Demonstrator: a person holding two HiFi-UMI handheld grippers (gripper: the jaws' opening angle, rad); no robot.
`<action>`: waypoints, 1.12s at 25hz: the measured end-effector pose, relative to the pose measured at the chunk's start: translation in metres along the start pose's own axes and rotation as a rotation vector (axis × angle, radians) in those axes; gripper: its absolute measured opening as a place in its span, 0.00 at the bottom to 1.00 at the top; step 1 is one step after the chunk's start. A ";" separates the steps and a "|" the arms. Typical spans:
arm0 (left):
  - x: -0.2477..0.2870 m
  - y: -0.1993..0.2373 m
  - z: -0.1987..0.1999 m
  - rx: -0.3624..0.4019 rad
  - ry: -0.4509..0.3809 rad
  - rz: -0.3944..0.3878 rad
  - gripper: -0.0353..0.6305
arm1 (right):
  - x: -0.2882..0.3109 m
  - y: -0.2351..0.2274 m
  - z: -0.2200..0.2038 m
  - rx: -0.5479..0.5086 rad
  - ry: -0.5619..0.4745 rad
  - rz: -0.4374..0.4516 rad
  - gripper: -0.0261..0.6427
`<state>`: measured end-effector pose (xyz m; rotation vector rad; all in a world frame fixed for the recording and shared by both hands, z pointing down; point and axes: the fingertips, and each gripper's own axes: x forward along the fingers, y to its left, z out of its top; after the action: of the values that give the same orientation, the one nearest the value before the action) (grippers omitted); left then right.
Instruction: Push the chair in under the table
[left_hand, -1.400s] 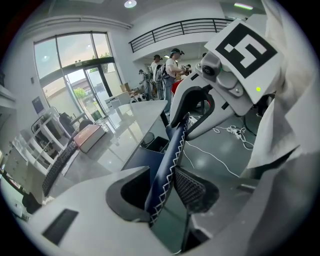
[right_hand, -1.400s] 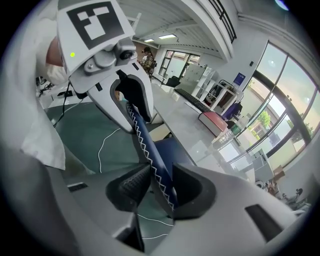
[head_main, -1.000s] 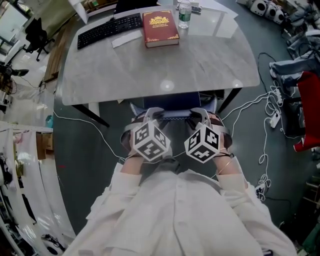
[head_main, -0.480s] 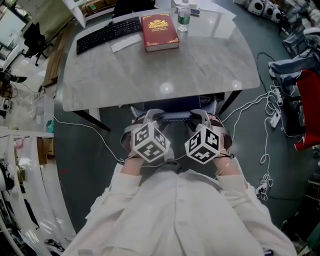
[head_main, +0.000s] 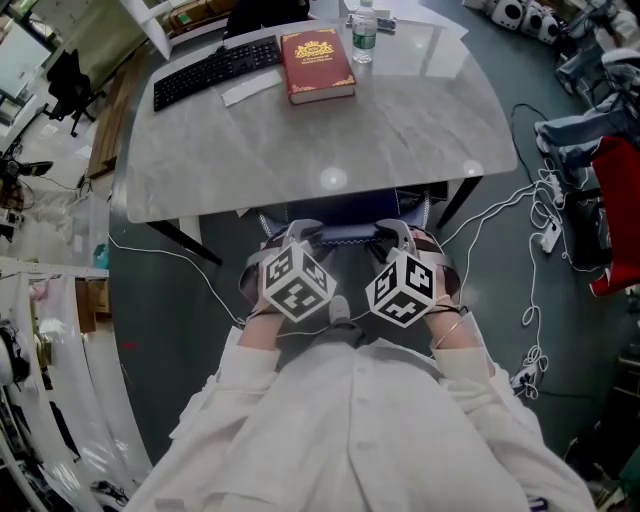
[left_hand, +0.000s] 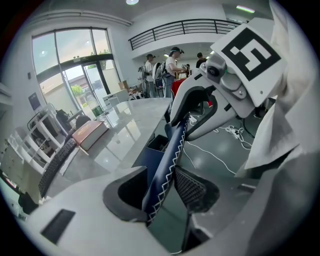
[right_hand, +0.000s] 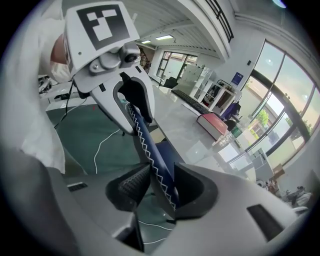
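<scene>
- The table (head_main: 300, 130) lies straight ahead of me, its near edge running crosswise.
- The chair (head_main: 345, 208) stands between me and it, seat partly beneath the top, and its back (head_main: 347, 236) runs left to right.
- My left gripper (left_hand: 162, 187) and right gripper (right_hand: 162, 186) each clench that back, side by side and equally near. I judge the push goes straight forward.

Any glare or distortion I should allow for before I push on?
Head view: a ceiling light glares off the table near its front edge, otherwise sharp. Left gripper view: heavy fisheye bending, dark corners, bright windows. Right gripper view: same fisheye, chair back sharp between the jaws.
</scene>
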<state>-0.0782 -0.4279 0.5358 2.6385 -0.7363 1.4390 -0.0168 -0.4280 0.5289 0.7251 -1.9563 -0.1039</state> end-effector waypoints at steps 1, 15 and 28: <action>-0.001 0.000 -0.001 -0.009 -0.002 0.006 0.29 | 0.000 0.001 0.000 0.000 0.000 -0.004 0.25; -0.012 -0.005 0.000 0.004 -0.013 0.023 0.31 | -0.013 0.009 0.010 0.023 -0.018 -0.007 0.25; -0.047 -0.013 0.018 -0.115 -0.106 0.104 0.33 | -0.045 0.020 0.019 0.077 -0.145 0.011 0.25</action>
<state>-0.0798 -0.4028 0.4906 2.6399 -0.9500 1.2455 -0.0278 -0.3922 0.4917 0.7751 -2.1119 -0.0771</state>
